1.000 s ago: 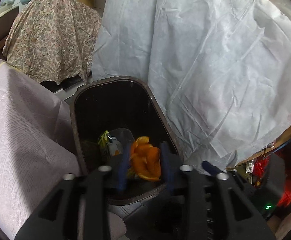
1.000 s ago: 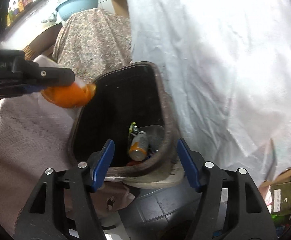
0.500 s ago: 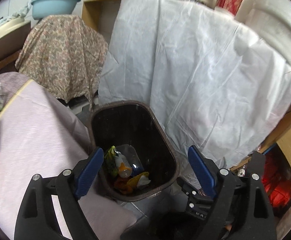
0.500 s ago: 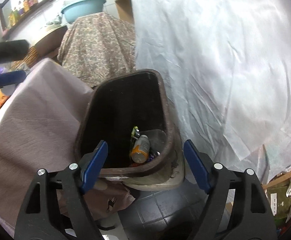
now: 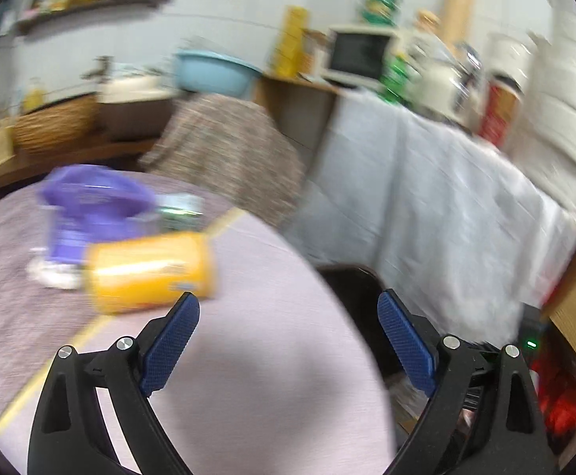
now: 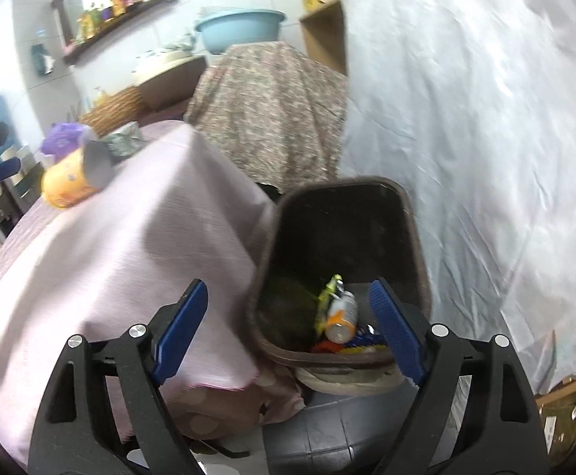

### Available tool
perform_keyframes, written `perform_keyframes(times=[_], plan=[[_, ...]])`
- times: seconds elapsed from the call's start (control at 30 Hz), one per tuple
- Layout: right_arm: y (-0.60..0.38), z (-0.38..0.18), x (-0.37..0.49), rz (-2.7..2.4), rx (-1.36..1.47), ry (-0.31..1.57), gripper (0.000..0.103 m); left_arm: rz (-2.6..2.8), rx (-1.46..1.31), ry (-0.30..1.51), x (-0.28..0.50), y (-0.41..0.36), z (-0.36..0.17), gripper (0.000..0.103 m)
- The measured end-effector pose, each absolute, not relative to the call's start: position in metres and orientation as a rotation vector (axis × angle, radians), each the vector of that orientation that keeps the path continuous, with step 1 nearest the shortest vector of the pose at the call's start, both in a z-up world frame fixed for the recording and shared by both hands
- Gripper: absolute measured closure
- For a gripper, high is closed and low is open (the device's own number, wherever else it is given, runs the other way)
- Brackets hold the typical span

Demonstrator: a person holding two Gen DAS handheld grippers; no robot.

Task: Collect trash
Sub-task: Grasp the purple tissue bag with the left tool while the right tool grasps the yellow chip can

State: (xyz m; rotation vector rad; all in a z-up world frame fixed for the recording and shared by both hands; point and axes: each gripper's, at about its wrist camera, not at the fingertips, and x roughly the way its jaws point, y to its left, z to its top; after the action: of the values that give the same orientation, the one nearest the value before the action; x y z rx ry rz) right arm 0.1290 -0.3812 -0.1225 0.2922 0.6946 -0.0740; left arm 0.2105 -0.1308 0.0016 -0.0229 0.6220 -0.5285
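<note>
1. So the left gripper (image 5: 288, 340) just dropped its orange peel into the trash bin (image 6: 414, 237) and swung back over the table (image 5: 272, 376), jaws spread wide and empty. That piece is done, I'd say.
2. Right gripper (image 6: 291, 332) hangs by the bin, also spread, holding nothing.
3. Only the right view looks into the bin: a can (image 6: 341, 314) and wrappers. The blurry left view shows what's next, a yellow canister (image 5: 149, 271) lying by a purple bag (image 5: 90, 213).

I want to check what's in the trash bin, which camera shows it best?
The right wrist view: the trash bin is sharp, its opening faces the camera, and a can and wrappers lie inside. The left wrist view is blurred and catches only part of its dark rim.
</note>
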Motion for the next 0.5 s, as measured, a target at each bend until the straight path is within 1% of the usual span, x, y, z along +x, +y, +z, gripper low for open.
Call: perform_keyframes(times=[0.1,0.27,0.5], plan=[[-0.364,-0.11,0.133,-0.031,0.266,0.684,0.02,-0.414,-0.05,0.577,0.219,-0.086,0.006,0.013],[-0.338,-0.094,0.138,0.034,0.226,0.671,0.02,-0.275,-0.085,0.578,0.246,-0.027,0.004,0.013],[-0.306,-0.065,0.151,0.164,0.143,0.653,0.02,-0.228,-0.02,0.632,0.299,0.008,-0.003,0.018]])
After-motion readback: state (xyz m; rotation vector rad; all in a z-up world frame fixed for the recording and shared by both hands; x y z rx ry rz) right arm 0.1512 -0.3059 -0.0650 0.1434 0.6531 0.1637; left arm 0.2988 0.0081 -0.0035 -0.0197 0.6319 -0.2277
